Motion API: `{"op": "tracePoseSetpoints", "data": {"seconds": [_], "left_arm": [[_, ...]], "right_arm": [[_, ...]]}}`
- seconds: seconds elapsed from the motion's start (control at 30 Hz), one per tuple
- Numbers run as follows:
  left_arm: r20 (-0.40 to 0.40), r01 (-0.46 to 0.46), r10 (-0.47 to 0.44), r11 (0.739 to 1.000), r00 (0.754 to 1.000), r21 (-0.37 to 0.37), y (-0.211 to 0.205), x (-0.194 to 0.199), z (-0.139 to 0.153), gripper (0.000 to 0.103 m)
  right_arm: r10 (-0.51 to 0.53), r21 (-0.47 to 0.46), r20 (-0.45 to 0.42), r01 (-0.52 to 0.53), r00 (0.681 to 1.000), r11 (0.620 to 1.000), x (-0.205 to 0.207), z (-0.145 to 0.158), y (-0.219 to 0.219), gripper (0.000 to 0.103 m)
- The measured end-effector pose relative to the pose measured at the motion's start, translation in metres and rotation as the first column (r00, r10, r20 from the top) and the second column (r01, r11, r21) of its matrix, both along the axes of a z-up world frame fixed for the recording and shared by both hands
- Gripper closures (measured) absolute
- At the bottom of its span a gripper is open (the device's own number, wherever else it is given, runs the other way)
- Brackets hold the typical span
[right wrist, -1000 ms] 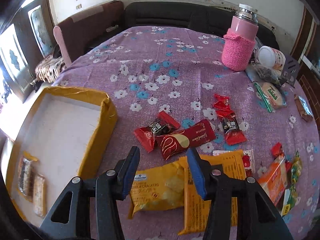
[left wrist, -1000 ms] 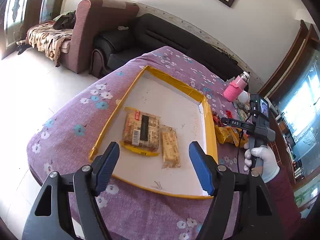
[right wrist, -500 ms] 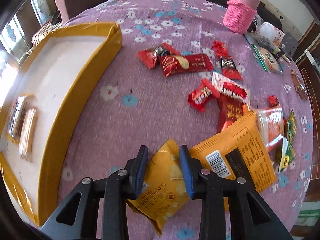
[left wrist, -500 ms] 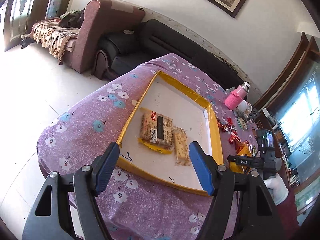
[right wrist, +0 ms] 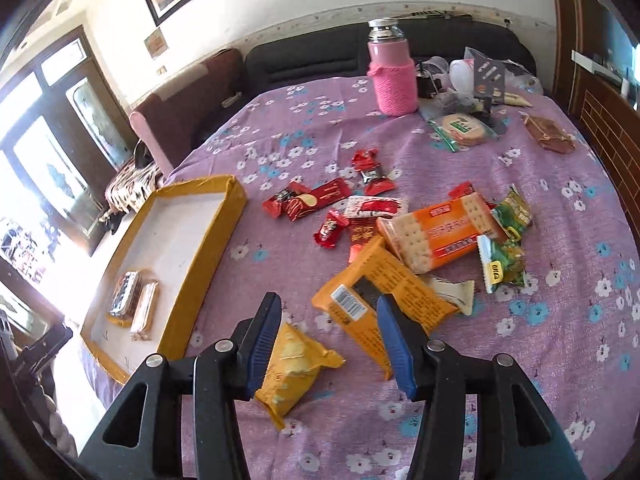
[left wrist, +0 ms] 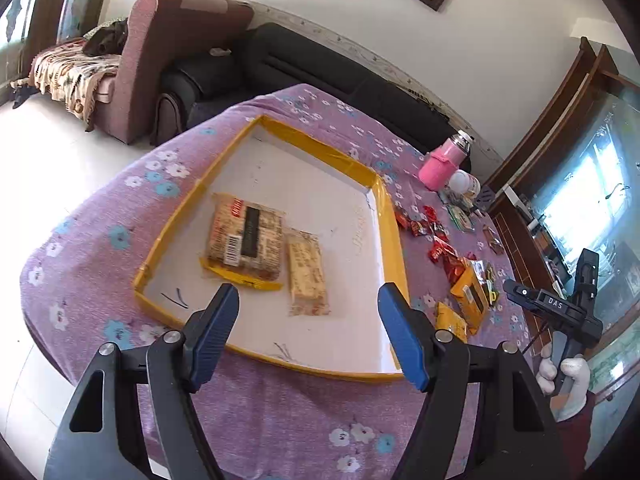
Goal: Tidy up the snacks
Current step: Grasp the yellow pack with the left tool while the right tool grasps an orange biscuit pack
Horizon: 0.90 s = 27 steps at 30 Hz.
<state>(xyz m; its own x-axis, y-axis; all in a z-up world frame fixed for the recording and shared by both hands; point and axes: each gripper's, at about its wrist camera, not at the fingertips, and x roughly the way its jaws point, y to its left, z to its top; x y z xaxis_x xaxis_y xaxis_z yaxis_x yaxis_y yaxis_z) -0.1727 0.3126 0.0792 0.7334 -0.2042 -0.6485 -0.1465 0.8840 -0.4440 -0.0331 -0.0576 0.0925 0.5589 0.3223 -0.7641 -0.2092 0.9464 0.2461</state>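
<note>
Your left gripper (left wrist: 308, 328) hangs released over the yellow-rimmed tray (left wrist: 394, 240). Only your right view shows your right gripper (right wrist: 328, 338), jaws spread, above the yellow cracker packet (right wrist: 296, 372).

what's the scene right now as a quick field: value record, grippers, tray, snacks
left gripper: open, empty, above the tray's near edge
right gripper: open, empty, over the loose snacks
tray: yellow-rimmed, white floor, on the floral tablecloth
in tray: barcoded snack pack and a narrower clear-wrapped bar, side by side
nearest loose snack: small yellow cracker packet by the right gripper's left finger
also loose: orange barcoded packet, cracker sleeve, red candies, green packets
far edge: pink-sleeved flask, upright
</note>
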Motion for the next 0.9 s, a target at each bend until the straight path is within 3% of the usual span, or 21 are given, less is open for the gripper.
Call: {"op": "tracePoseSetpoints", "data": {"seconds": [0.13, 0.2, 0.47, 0.53, 0.67, 0.77, 0.9], "left_arm": [[-0.016, 0.078, -0.078, 0.996, 0.997, 0.035, -0.032, 0.008, 0.001, 0.031], [-0.016, 0.133, -0.132, 0.989, 0.991, 0.058, -0.05, 0.009, 0.003, 0.031], [-0.036, 0.3, -0.298, 0.947, 0.954, 0.116, -0.111, 0.024, 0.005, 0.031], [-0.049, 0.337, -0.333, 0.934, 0.942, 0.122, -0.126, 0.028, 0.003, 0.031], [-0.066, 0.398, -0.392, 0.905, 0.918, 0.149, -0.156, 0.036, 0.002, 0.031], [-0.085, 0.447, -0.439, 0.879, 0.894, 0.164, -0.177, 0.041, 0.001, 0.031], [-0.119, 0.491, -0.476, 0.851, 0.871, 0.185, -0.2, 0.052, -0.006, 0.031]], "right_arm": [[-0.015, 0.044, -0.023, 0.016, 1.0, 0.999, 0.017, -0.012, -0.014, 0.049], [0.037, 0.026, -0.037, -0.037, 0.999, 0.999, 0.026, -0.022, -0.01, 0.043], [0.171, -0.162, -0.019, -0.171, 0.985, 0.972, 0.041, -0.054, 0.003, 0.024], [0.214, -0.222, -0.017, -0.213, 0.977, 0.952, 0.043, -0.06, 0.013, 0.016], [0.271, -0.362, -0.012, -0.257, 0.962, 0.896, 0.045, -0.073, 0.029, 0.014], [0.276, -0.336, -0.029, -0.27, 0.961, 0.903, 0.051, -0.079, 0.023, 0.015], [0.257, -0.223, -0.061, -0.264, 0.965, 0.938, 0.059, -0.083, 0.005, 0.027]]}}
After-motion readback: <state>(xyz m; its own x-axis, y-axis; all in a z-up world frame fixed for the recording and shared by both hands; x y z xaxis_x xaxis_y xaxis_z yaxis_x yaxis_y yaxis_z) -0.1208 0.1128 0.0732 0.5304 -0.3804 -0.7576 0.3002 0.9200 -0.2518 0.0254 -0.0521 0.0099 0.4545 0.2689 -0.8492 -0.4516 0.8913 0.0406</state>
